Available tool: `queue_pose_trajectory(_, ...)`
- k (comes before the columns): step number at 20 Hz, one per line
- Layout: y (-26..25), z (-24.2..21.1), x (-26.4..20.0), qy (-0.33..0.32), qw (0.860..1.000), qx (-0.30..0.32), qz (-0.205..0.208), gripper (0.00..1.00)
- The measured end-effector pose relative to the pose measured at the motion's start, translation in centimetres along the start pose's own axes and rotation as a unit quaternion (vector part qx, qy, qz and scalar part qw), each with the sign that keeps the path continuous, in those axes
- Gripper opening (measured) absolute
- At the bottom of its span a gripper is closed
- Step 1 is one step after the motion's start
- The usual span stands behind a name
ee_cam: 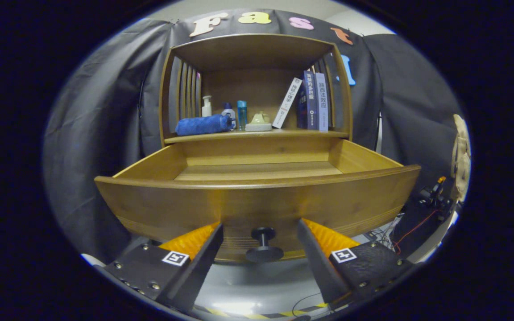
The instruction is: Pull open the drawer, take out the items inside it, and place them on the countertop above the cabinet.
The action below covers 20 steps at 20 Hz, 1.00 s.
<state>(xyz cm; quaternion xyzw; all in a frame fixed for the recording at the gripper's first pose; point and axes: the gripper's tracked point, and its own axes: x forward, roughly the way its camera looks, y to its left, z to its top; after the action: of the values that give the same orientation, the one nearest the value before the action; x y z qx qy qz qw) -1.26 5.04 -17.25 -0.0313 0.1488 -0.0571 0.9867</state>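
The wooden drawer (257, 200) stands pulled far out of the cabinet, its front panel just ahead of my fingers. Its black round knob (263, 249) sits in the gap between my two fingers, and neither finger touches it. My gripper (260, 229) is open, level with the lower part of the drawer front. The part of the drawer floor (257, 171) that shows is bare wood; the tall front panel hides the nearer part. Above the drawer runs the countertop (257, 133), with a rolled blue towel (203, 125) lying on it.
On the countertop, inside the wooden shelf frame (166, 89), stand a white pump bottle (206, 107), a blue tube (242, 114), a pale ornament (259, 121) and several books (314, 101). Cables and equipment (431, 196) lie to the right of the drawer.
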Motion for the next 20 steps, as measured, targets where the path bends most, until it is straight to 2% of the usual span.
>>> queue_pose_trajectory(8,-0.1,3.1,7.3,0.003,1.000,0.006,0.019,0.99)
queue_pose_trajectory(13,-0.2,5.3,11.5,0.017,0.999,0.033,0.025,0.99)
queue_pose_trajectory(20,-0.1,5.8,13.6,0.020,0.999,0.032,0.025,0.99)
